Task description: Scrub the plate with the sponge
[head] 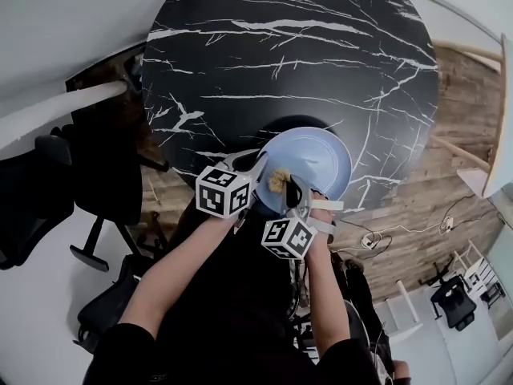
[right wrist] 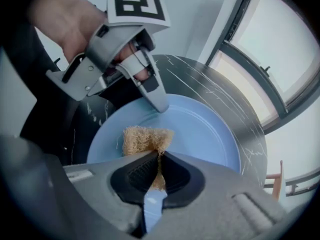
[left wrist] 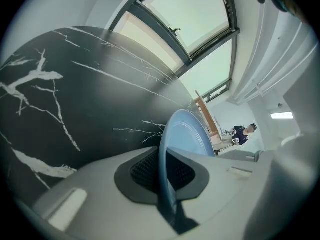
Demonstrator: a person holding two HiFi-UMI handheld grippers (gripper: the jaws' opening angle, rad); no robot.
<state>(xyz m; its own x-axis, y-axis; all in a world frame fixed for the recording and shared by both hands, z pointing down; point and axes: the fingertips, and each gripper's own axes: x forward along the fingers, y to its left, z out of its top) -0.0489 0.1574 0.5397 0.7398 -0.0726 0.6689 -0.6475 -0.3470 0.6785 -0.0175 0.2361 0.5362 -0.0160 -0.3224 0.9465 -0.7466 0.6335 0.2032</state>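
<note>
The left gripper has its jaws clamped on the near rim of the blue plate, which is at the near edge of the black tabletop. The right gripper pinches a tan sponge in its jaws against the plate's face, just inside that rim. Most of the bare plate lies from the sponge toward the far rim, so I'd judge the stroke must run that way; whether the plate lies flat or is lifted I cannot tell.

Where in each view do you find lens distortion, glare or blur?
Left gripper view: window frames bow, panes wash out, the plate edge nearest the lens is soft. Right gripper view: sponge crisp, window glaring. Head view: table bulges like a dome.
</note>
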